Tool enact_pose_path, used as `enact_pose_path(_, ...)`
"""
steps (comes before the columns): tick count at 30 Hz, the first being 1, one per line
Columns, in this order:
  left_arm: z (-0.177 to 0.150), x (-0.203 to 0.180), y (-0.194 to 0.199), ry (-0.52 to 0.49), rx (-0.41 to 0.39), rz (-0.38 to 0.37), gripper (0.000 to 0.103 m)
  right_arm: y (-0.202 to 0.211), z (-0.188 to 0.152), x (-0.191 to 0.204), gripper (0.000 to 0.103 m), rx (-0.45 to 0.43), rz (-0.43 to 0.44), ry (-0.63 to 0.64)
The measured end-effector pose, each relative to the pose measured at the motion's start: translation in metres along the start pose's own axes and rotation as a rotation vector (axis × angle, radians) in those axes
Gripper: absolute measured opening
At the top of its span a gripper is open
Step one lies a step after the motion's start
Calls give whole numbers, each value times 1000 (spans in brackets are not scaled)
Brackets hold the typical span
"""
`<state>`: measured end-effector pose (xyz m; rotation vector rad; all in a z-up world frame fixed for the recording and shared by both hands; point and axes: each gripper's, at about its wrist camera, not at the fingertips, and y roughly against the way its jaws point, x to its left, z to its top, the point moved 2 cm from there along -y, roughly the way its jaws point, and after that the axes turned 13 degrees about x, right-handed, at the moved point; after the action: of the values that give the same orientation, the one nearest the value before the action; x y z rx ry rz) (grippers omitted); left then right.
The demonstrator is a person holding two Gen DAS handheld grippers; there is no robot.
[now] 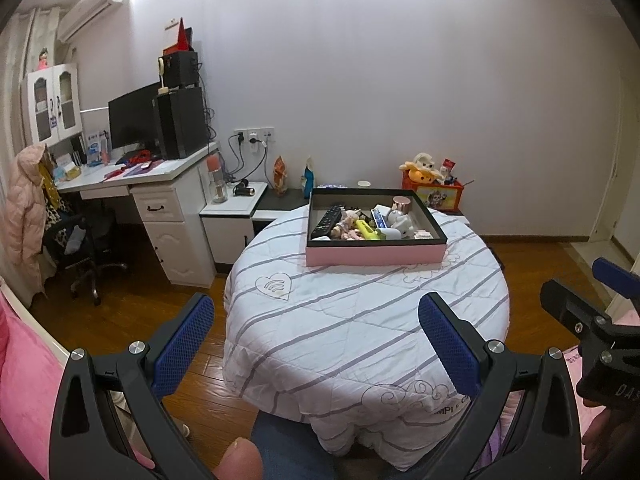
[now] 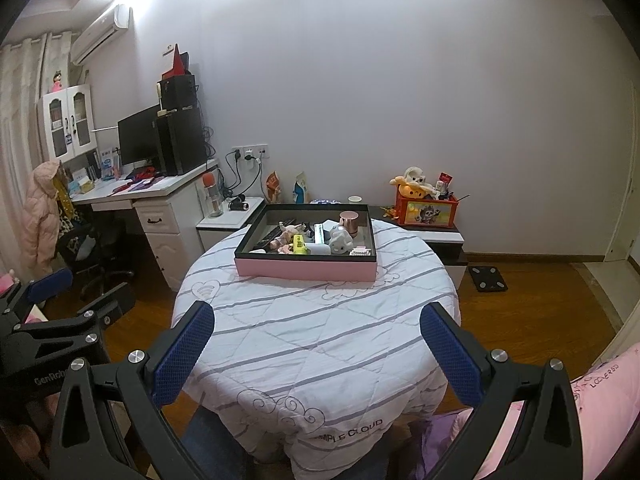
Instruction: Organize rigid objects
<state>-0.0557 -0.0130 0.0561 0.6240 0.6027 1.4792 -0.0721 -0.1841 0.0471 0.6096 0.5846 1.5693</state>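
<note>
The pink tray (image 1: pixel 376 254) sat at the far side of the round table (image 1: pixel 360 320), which was draped in a striped white quilt, and it held a jumble: a black remote (image 1: pixel 327 222), a yellow marker (image 1: pixel 369 230), small dolls (image 1: pixel 347 226), a rose-gold capped jar (image 1: pixel 401 204) and a white figurine (image 1: pixel 402 224). The left gripper (image 1: pixel 316 344) and the right gripper (image 2: pixel 318 352) both hung over the table's near edge, well short of the tray, each with jaws spread wide and nothing between them
</note>
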Motion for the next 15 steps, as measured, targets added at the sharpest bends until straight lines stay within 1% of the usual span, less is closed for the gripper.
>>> enact_pose_path(2,1,1,-1,5,3,1,103,0,0,0,103,0,1,0)
enact_pose_path(10,4,5,-8,22,32,-36,103,-2,-1,3,103,2,10,0)
enact_pose_path(13,4,5,-7,22,30,-19,103,-3,-1,3,103,2,13,0)
enact_pose_path(15,5,3,-6,12,18,5,103,-3,-1,4,103,2,14,0)
